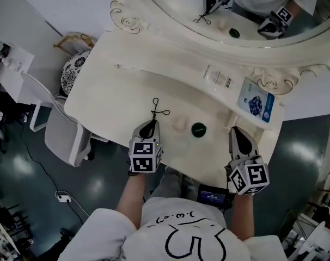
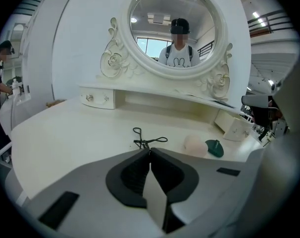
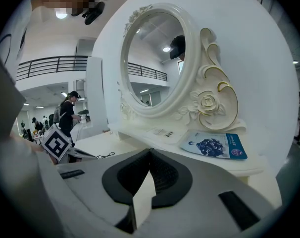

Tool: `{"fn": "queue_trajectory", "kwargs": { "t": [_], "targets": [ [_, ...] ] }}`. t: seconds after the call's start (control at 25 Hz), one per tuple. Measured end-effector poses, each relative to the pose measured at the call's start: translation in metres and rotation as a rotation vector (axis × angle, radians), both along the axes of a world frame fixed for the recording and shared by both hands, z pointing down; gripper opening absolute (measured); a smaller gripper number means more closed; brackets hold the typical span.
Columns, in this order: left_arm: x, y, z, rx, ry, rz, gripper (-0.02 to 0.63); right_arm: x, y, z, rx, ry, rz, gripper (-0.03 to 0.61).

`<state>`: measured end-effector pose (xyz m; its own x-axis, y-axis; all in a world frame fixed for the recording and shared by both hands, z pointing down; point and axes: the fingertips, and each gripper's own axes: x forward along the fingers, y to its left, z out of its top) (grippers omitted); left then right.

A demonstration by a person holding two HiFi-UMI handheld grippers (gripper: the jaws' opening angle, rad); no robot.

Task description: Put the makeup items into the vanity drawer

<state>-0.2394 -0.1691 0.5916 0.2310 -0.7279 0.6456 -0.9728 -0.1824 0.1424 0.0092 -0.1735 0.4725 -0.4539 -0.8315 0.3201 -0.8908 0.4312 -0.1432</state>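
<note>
Black eyelash curler [image 1: 156, 111], head view: lies on the cream worktop [image 1: 116, 102] below the mirror [image 1: 176, 7]. Puff [image 1: 180, 124] and green compact [image 1: 198, 129] also below it, further right.
Left gripper view: left tongs [image 2: 149, 150] closed, pinching the curler's near end.
Right gripper view: right tongs [image 3: 150, 151] closed, empty, mirror ahead.

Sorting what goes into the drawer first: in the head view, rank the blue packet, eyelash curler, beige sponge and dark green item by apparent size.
1. blue packet
2. eyelash curler, long but thin
3. beige sponge and dark green item: about alike, not ranked
</note>
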Motion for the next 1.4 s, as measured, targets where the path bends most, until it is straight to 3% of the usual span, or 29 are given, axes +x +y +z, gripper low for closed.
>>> {"fn": "queue_trajectory", "kwargs": {
  "t": [0.36,0.92,1.4],
  "targets": [
    [-0.005,0.003,-0.013,0.018,0.012,-0.005,0.023,0.004,0.003,-0.02,0.044,0.005,0.022,0.011],
    [0.003,0.006,-0.073,0.16,0.028,-0.044,0.023,0.04,0.025,-0.064,0.15,-0.012,0.059,0.011],
    [0.047,-0.002,-0.111,0.251,0.031,-0.001,0.023,0.081,0.036,-0.09,0.221,-0.021,0.09,0.01]
  ]
}}
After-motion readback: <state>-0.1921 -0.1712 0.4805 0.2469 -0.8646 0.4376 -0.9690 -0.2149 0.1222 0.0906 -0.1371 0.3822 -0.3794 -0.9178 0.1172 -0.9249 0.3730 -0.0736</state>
